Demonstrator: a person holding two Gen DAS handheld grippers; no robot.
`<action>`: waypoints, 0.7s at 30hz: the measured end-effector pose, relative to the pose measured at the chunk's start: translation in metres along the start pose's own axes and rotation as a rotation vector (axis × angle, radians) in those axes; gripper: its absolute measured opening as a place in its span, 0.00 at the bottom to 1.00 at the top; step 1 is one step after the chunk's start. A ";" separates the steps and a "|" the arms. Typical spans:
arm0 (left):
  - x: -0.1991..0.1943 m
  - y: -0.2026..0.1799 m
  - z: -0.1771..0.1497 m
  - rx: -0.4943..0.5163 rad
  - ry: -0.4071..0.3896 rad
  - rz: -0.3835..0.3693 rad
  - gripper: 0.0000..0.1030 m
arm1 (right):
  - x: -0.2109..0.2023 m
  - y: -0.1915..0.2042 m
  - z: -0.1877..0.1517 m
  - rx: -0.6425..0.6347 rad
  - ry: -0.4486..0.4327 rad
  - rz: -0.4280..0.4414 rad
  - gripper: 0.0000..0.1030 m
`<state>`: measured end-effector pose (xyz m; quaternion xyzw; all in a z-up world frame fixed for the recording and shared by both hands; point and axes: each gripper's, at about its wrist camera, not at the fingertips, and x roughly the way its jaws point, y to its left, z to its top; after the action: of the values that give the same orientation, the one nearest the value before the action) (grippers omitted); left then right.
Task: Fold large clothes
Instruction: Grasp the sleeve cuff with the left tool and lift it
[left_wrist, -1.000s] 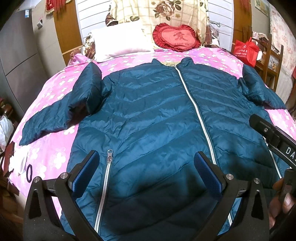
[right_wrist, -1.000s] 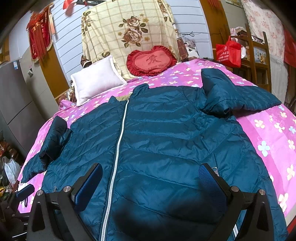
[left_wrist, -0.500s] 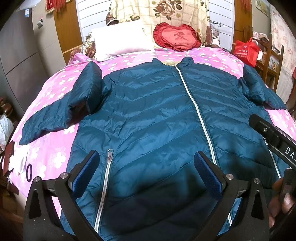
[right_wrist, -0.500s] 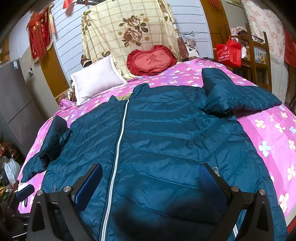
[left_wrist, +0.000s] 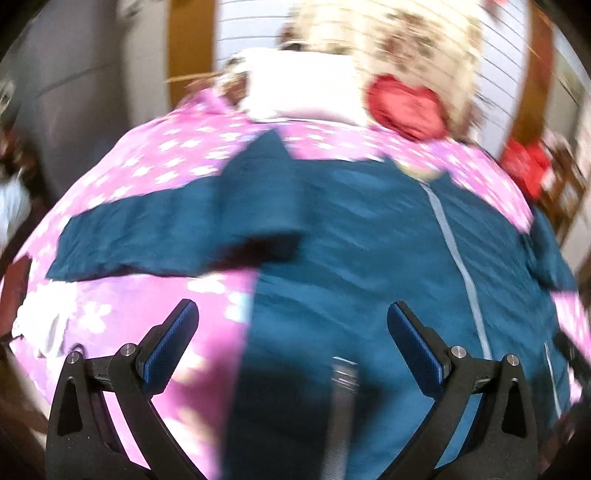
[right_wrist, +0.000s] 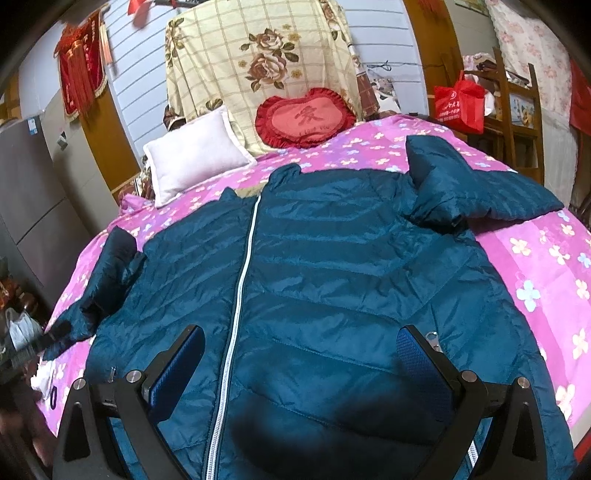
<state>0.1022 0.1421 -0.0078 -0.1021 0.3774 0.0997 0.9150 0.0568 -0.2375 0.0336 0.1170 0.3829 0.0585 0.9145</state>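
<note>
Your left gripper and right gripper both hang with jaws spread wide, grasping nothing, above the hem of the one teal jacket, which lies zipped and face up on the pink floral bedspread. You can count two sleeves, both bent back at the elbow, and two pillows: one white pillow, one red heart cushion. Since half a second ago your left gripper has swung left toward the left sleeve, its view now blurred, while your right has hardly moved.

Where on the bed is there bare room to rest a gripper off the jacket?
Bare bedspread lies right of the jacket, below its right sleeve. A smaller patch sits under the left sleeve. A narrow strip runs between collar and pillows. The head end is crowded by the white pillow and red cushion.
</note>
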 end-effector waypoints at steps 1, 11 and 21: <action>0.005 0.015 0.005 -0.024 0.007 0.014 0.99 | 0.000 -0.001 0.000 -0.002 0.004 0.000 1.00; 0.085 0.202 0.059 -0.173 0.166 0.331 0.99 | 0.004 -0.004 0.000 -0.007 0.046 0.000 1.00; 0.118 0.277 0.050 -0.194 0.283 0.330 0.99 | 0.020 -0.004 -0.001 -0.009 0.113 -0.006 1.00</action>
<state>0.1459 0.4338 -0.0880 -0.1393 0.5020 0.2686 0.8102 0.0699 -0.2372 0.0179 0.1084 0.4341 0.0642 0.8920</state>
